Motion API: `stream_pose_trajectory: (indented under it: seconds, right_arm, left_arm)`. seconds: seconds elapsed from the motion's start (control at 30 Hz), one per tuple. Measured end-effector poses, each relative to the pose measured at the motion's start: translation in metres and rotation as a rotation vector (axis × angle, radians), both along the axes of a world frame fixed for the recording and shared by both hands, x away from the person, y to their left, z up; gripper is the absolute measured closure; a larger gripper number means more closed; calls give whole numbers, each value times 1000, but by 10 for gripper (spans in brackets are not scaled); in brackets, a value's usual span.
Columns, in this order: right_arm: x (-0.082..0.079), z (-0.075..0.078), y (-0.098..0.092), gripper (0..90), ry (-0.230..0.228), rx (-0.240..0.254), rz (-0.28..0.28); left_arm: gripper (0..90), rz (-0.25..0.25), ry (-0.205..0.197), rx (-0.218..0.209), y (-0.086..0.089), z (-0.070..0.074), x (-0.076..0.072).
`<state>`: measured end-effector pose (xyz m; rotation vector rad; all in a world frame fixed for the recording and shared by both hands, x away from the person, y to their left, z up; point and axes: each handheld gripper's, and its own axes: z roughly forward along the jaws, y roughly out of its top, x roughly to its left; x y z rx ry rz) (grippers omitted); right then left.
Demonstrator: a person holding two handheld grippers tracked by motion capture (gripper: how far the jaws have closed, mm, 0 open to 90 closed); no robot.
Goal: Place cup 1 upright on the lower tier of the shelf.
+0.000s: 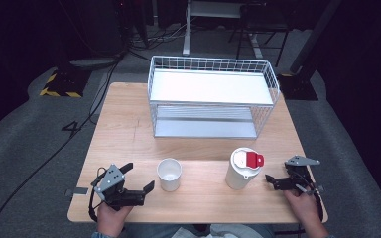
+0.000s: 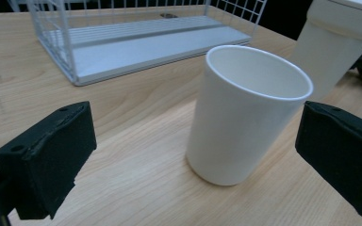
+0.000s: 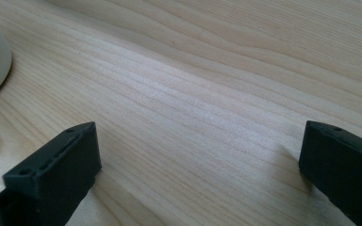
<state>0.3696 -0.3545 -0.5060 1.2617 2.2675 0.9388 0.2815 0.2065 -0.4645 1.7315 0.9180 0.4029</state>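
the left gripper [image 1: 139, 178] sits low at the table's near edge, jaws spread wide, and the cup [image 2: 245, 117] stands upright just ahead between them, apart from both. the right gripper [image 1: 272, 179] is wide too, holding nothing, just beside the lidded tumbler [image 1: 243, 168]. the cup looks light and empty, so a jaw meeting one side first would likely push or tip it; a hard squeeze could dent it. the wire rack [image 1: 213, 96] stands well behind.

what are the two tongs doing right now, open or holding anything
Left tongs: open, holding nothing, cup just ahead between the jaws.
Right tongs: open, holding nothing, over bare table.
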Motion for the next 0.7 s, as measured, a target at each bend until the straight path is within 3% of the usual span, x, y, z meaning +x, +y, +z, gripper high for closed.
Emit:
stream_pose_trajectory:
  seconds: [0.2, 0.7]
  right_arm:
    - [0, 0, 0, 0, -1, 0, 3]
    - [0, 0, 1, 0, -1, 1, 5]
  left_arm:
    - [0, -31, -7, -21, -10, 1, -2]
    - [0, -42, -17, -32, -32, -3, 4]
